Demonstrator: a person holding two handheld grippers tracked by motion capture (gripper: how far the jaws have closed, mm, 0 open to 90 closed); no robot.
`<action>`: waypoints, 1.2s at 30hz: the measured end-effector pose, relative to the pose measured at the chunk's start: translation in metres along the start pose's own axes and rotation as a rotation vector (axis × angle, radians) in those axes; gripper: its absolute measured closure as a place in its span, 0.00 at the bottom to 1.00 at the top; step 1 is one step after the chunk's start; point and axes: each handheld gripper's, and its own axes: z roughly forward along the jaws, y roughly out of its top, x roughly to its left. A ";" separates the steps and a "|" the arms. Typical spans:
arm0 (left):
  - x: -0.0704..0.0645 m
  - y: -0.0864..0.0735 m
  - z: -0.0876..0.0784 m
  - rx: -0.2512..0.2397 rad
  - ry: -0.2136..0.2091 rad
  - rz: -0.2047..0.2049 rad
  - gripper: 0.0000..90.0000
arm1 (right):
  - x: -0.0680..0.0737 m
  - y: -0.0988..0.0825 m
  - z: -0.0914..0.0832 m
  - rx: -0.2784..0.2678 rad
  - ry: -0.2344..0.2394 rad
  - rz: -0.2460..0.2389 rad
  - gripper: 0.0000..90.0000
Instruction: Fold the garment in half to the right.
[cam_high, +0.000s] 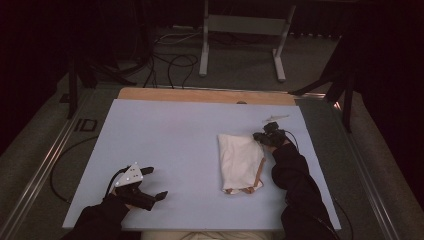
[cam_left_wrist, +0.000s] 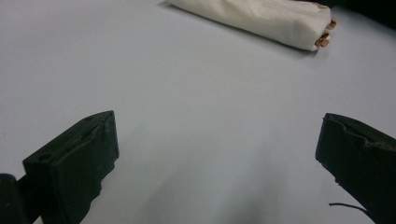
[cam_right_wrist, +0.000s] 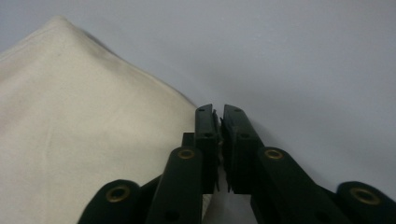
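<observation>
Now the folded cream cloth lies right of centre on the pale blue surface, with tan straps poking out at its near end. The right hand-held gripper sits at the cloth's far right corner, jaws pressed together; whether fabric is pinched between them I cannot tell. The left hand-held gripper rests well apart with jaws spread wide, holding nothing. Looks like folding work: next, probably, the left one comes across to take a near corner.

At lower left of the right gripper view the folded cream cloth runs off the frame, and whether the right gripper pinches its edge between the closed jaws stays unclear.
</observation>
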 end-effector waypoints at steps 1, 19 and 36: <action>0.000 0.000 0.000 0.000 0.001 0.001 0.00 | 0.001 0.000 0.000 0.003 0.002 -0.001 0.91; 0.002 0.001 -0.003 -0.009 0.010 0.002 0.00 | 0.016 0.011 -0.015 -0.042 0.085 0.000 0.40; 0.003 0.000 -0.004 -0.006 0.012 -0.004 0.00 | 0.040 0.021 -0.026 -0.048 0.168 -0.031 0.10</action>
